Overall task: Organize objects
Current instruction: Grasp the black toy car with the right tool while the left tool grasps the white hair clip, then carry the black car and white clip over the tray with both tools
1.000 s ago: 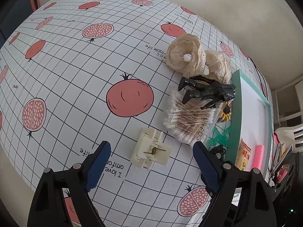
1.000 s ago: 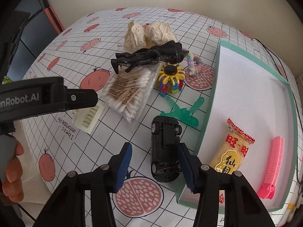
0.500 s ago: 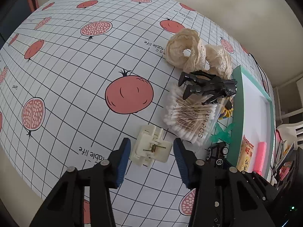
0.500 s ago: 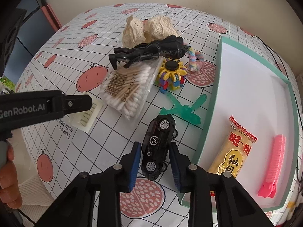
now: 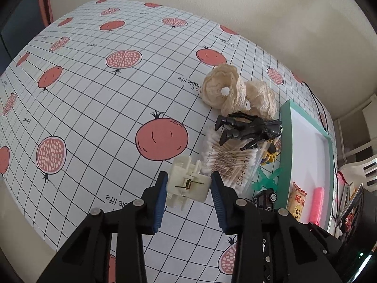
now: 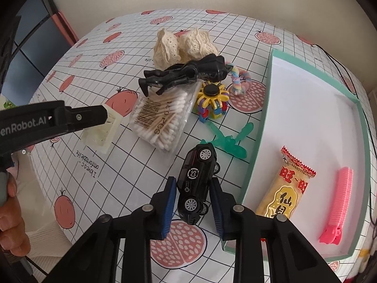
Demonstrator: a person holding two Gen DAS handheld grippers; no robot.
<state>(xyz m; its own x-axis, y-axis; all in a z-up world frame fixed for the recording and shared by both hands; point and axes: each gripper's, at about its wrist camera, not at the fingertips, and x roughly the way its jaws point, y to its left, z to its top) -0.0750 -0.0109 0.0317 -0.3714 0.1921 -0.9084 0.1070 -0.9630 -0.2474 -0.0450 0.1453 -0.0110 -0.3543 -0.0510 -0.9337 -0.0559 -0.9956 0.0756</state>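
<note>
- Pomegranate-print tablecloth covers the work surface, with a plain wall behind it; loose items cluster toward one end, just beside the tray.
- Green-rimmed tray is evidently the collection point: a snack packet and a pink hair clip already lie on its white floor, well apart from each other.
- Uncollected items remain on the cloth: cream lace scrunchies, a black figurine lying across a cotton swab pack, a yellow spinner toy and a green plastic toy near the tray wall.
- Right gripper is clamped on the black toy car. The car is tilted on its side with wheels showing and appears lifted off the cloth, though contact at its far end cannot be confirmed. This grip suits a short transfer over the adjacent tray rim.
- Left gripper is clenched around the cream hair claw clip, pads pressing its flat sides so the spring stays unloaded. The clip sits just beside the swab pack.
</note>
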